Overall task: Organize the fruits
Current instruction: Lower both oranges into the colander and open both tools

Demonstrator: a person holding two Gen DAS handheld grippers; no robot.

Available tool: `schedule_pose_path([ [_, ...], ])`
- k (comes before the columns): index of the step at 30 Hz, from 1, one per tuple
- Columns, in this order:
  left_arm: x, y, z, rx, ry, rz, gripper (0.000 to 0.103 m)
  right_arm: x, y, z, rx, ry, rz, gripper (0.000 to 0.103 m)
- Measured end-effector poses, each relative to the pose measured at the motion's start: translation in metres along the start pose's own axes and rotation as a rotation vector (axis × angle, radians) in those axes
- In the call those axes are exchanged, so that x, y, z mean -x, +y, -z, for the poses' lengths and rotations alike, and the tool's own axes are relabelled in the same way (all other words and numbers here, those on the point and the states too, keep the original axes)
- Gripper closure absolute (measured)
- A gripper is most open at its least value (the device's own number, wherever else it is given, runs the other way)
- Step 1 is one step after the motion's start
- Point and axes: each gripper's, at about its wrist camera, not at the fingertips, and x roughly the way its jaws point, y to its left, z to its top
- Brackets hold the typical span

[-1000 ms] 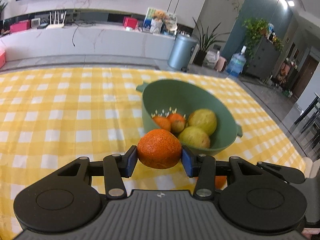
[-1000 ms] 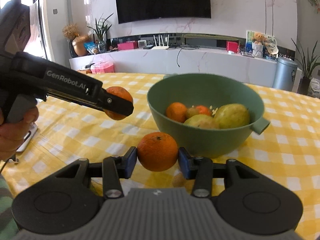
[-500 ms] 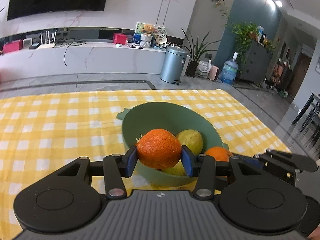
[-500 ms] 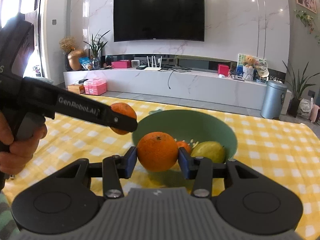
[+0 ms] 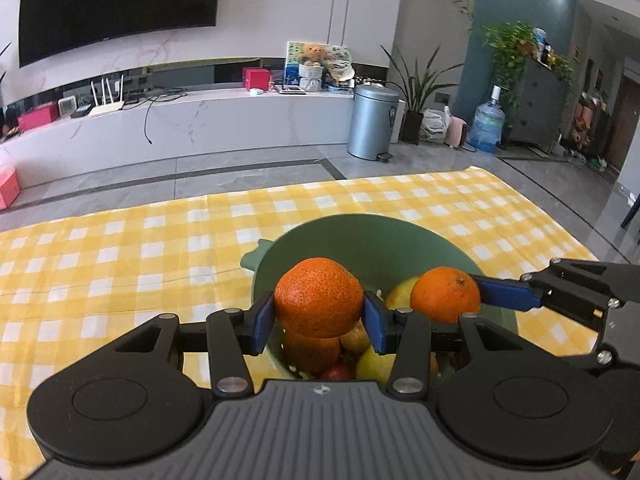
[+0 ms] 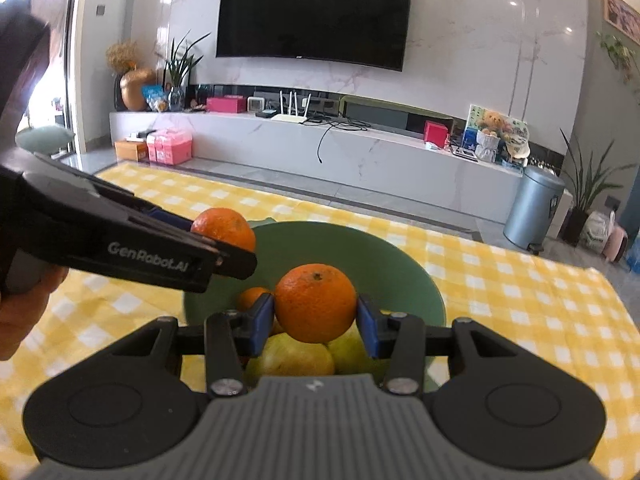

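Showing only in right wrist view, a hand [image 6: 24,312], pink boxes [image 6: 170,151]

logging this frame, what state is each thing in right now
left hand-held gripper: shut on an orange, above the bowl
right hand-held gripper: shut on another orange, above the bowl
green bowl: upright on the checked cloth, holding fruit
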Motion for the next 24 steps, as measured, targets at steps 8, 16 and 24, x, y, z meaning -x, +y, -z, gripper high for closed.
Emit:
schedule_pose_path([
  [8,-0.018,0.008,-0.003,0.013,0.002,-0.022,0.051,-0.032,-0.002,-0.017,0.065,0.027,0.004,0.061],
  [16,-0.028,0.014,-0.001,0.032,0.020,0.003,0.051,-0.060,-0.005,-0.024,0.110,0.066,0.021,0.061],
  [24,-0.037,0.010,0.000,0.008,0.029,0.009,0.051,-0.078,-0.009,-0.022,0.130,0.103,0.029,0.061],
])
